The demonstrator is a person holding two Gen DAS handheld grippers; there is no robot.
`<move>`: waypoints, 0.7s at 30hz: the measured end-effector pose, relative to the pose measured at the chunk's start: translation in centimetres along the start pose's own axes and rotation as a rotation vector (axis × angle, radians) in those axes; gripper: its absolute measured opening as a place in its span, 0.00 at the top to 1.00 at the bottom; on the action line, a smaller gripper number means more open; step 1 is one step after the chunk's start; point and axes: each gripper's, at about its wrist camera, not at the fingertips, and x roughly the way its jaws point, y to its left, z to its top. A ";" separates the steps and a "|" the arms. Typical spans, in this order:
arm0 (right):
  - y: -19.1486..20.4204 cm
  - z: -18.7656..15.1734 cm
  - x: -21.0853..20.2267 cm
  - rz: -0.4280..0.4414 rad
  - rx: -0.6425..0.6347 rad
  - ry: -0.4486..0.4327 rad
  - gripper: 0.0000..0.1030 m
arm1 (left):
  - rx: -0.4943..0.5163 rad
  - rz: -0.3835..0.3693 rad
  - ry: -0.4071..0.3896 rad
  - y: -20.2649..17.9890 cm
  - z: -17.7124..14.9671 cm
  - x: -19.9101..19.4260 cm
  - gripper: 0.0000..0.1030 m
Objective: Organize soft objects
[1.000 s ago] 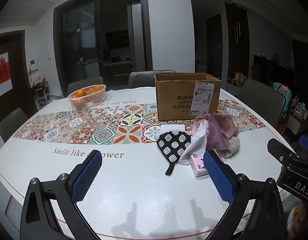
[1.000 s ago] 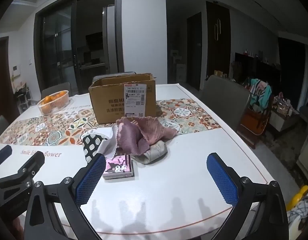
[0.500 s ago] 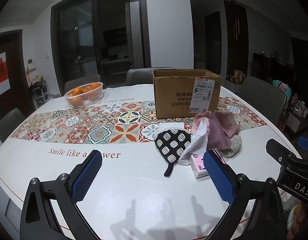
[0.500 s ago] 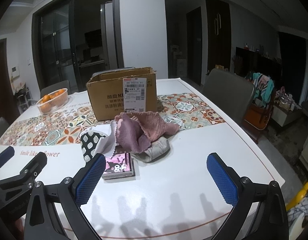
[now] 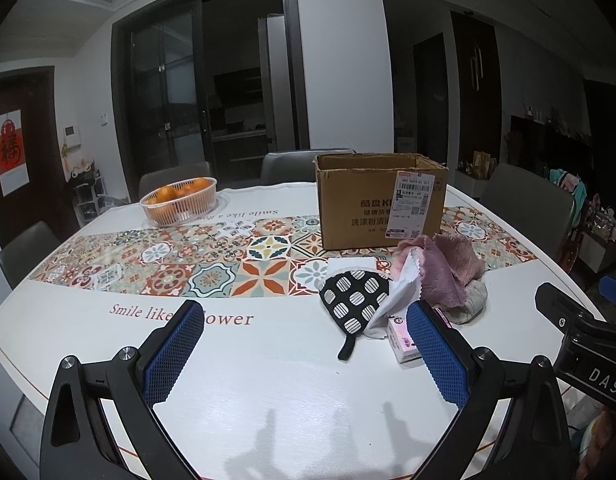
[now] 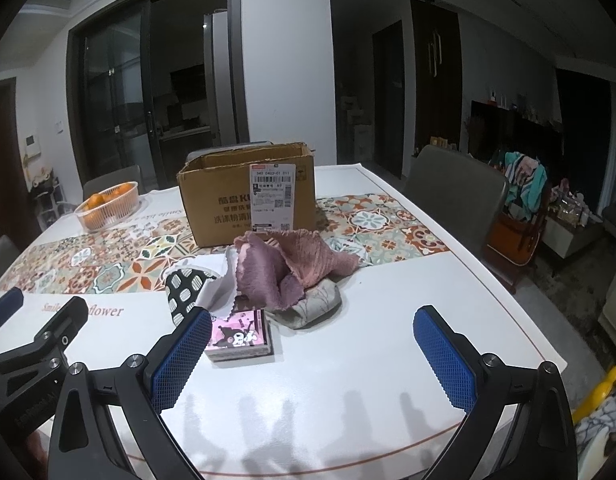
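Several soft things lie heaped together near the middle of the bench [image 6: 348,380], just in front of the open cardboard box [image 6: 244,204]: a pink-mauve fleecy cloth [image 6: 284,268] draped over a grey quilted mitt [image 6: 316,308], a white cloth [image 5: 400,292] beside it, and a black-and-white spotted potholder [image 5: 354,300] with its loop trailing toward us. A pink tissue pack [image 6: 238,338] sits at the near edge of the pile, touching the white cloth.

We judge that we are at the start — nothing is lifted, and the box looks like the likely place for these things, though we cannot see into it. Our left tongs [image 5: 304,356] are spread wide and hold nothing; our right tongs [image 6: 316,356] are likewise spread and empty, both hovering above the bench short of the pile. The next move, as we see it, calls for bringing one pair of tongs forward and down onto a single item, probably the fleecy cloth on top, and pinching a raised fold so the layers beneath are not dragged along.

Outward, the bench is white with a tiled-pattern runner [image 5: 212,264] and printed lettering — a basket of oranges [image 5: 178,200] stands at its far left. Grey chairs [image 6: 456,204] ring it, and the room behind is dim, with dark glass doors [image 5: 204,104].
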 end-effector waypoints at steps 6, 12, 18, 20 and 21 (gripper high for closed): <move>0.1 0.0 -0.4 -0.001 -0.003 -0.009 0.00 | 0.000 0.011 -0.019 0.3 0.1 -0.6 0.00; 0.3 0.2 -1.0 -0.003 -0.011 -0.027 0.00 | -0.003 0.015 -0.037 0.5 0.2 -1.1 0.00; 0.5 0.3 -1.7 -0.003 -0.017 -0.046 0.00 | -0.005 0.021 -0.052 0.7 0.2 -1.7 0.00; 0.5 0.3 -1.8 -0.003 -0.021 -0.050 0.00 | -0.007 0.020 -0.053 0.7 0.3 -1.7 0.00; 0.6 0.3 -1.9 -0.003 -0.022 -0.052 0.00 | -0.009 0.020 -0.054 0.7 0.2 -1.8 0.00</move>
